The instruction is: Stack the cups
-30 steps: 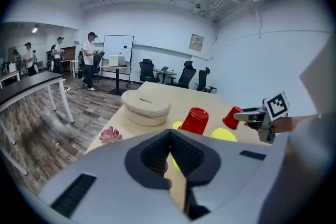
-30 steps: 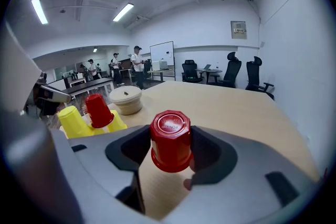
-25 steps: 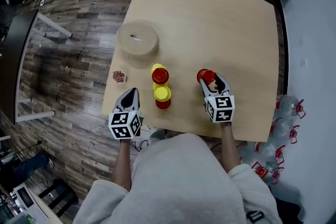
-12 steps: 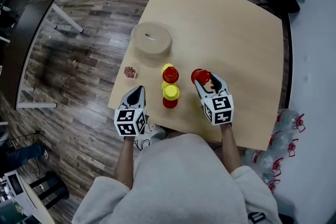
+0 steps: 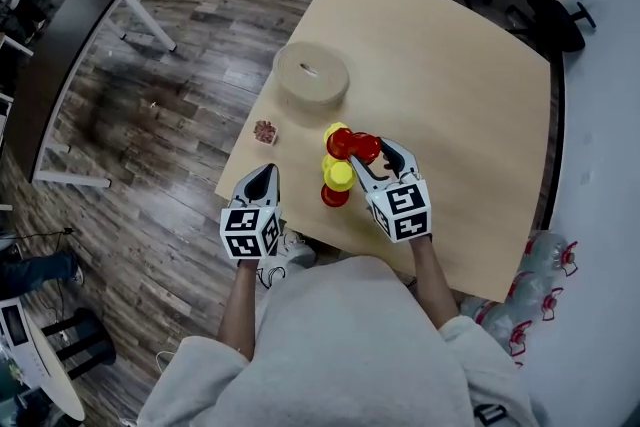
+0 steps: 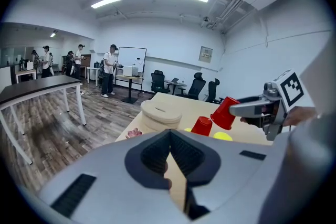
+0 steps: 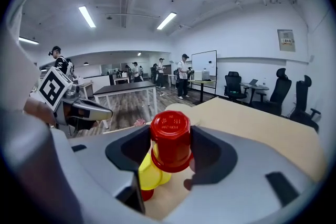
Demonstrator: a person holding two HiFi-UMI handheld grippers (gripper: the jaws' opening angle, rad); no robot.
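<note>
Red plastic cup (image 7: 170, 140), tapered and inverted, is clamped in the right hand-held gripper (image 5: 368, 155), carried left since earlier to the yellow-and-red cups (image 5: 338, 177); left hand-held gripper (image 5: 262, 177) closed, empty.

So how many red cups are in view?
3 red cups: one in the right gripper, one against the far yellow cup, one nearest the person, partly covered by the near yellow cup. Nested cups could be hidden.

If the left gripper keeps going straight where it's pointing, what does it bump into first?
Probably the small pink thing on the table, since the left gripper tilts down; the tan roll sits behind it. Depth's unclear.
</note>
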